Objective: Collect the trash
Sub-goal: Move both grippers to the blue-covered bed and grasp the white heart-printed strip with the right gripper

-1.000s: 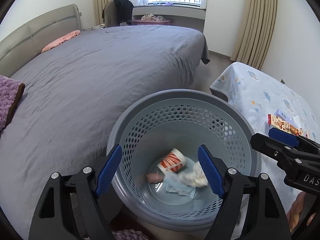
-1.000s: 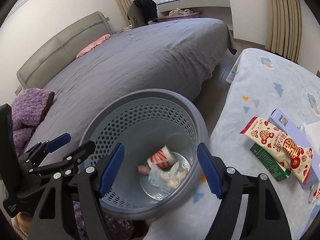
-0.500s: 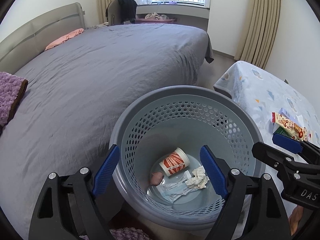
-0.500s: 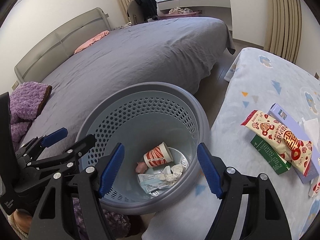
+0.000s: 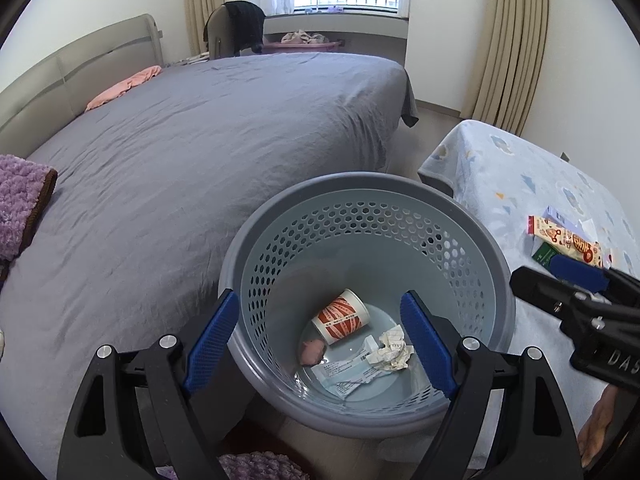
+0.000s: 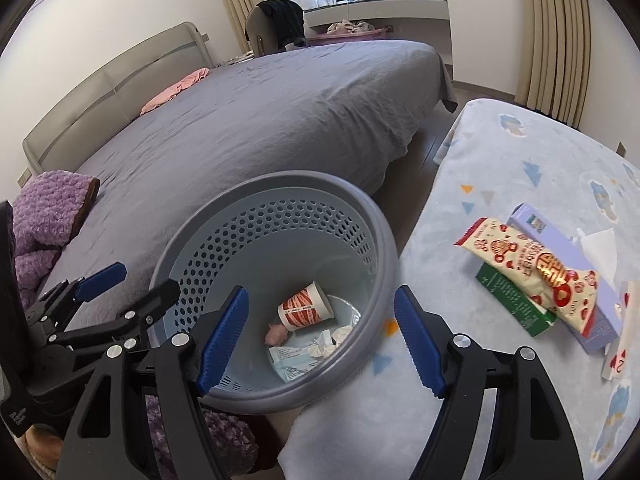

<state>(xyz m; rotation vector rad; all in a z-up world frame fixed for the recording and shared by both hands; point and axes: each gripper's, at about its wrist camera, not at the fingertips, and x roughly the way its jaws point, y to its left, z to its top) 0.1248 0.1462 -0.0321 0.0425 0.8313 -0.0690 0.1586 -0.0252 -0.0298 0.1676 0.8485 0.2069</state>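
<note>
Both the left gripper (image 5: 326, 342) and right gripper (image 6: 322, 340) hang open and empty above the grey wastebasket (image 5: 496, 280), where a paper cup (image 5: 340, 317) lies beside crumpled paper (image 5: 392, 350).

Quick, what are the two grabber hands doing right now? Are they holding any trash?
Left gripper: open, holding nothing, above the trash basket.
Right gripper: open, holding nothing, over the basket's edge.

The left black tool with blue pads (image 5: 320, 344) is spread wide and empty; beside it, the right black tool with blue pads (image 6: 320, 338) likewise gapes, gripping nothing.
</note>
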